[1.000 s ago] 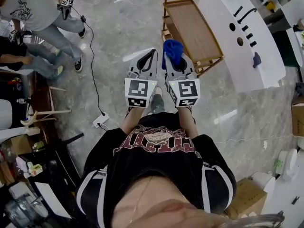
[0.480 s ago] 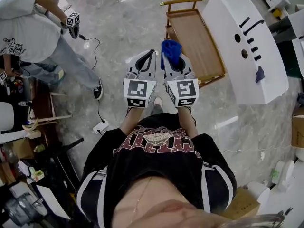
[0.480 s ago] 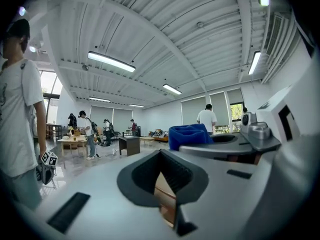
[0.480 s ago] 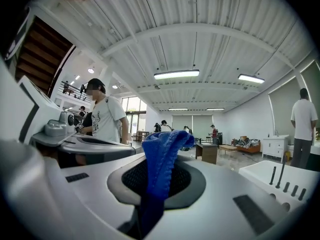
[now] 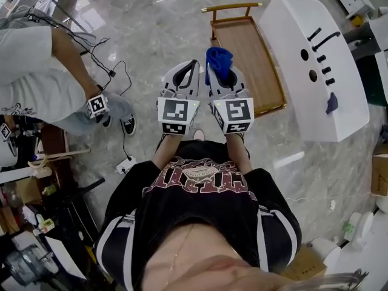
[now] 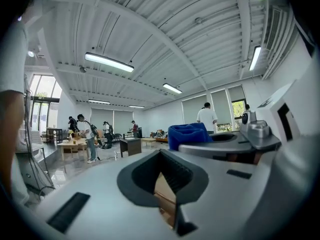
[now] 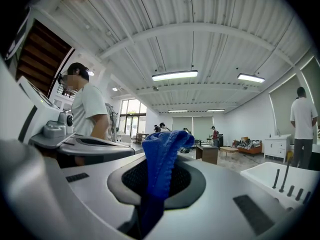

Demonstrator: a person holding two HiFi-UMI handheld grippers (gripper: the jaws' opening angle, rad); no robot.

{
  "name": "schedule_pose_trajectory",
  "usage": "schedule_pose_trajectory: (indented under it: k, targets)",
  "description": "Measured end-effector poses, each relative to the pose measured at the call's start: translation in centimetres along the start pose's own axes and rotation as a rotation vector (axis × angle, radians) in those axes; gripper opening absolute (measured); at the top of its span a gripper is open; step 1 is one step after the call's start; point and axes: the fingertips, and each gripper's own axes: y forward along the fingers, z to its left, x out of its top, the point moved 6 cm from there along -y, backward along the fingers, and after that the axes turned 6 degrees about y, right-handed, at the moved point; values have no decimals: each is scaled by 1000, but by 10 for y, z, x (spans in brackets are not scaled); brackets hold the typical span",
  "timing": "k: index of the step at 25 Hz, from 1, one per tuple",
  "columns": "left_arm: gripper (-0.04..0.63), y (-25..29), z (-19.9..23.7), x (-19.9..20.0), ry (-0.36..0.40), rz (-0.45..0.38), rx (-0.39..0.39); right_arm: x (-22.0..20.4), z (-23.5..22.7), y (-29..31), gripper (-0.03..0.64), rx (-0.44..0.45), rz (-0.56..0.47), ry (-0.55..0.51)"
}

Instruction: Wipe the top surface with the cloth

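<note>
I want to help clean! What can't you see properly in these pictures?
Right gripper view: lower end of the blue cloth, hidden between the shut jaws.
Head view: any dirt on the wooden table, too far and small.
Head view: the small blue thing on the white counter, too small to name.

Bunched blue cloth (image 5: 219, 62), upright

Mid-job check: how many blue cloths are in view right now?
2. One blue cloth is held in the right gripper, sticking up past it. A second, darker cloth lies on the white counter, near its right edge. More may be hidden.
</note>
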Motion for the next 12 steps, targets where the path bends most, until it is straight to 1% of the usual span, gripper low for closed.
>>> schedule_pose_trajectory:
  k: [8, 12]
  targets:
    - [46, 24, 3, -5, -14, 5, -24, -6, -18, 12, 57, -29, 28, -3]
    - [46, 39, 13, -10, -16, 5, -42, -9, -23, 26, 57, -45, 28, -6]
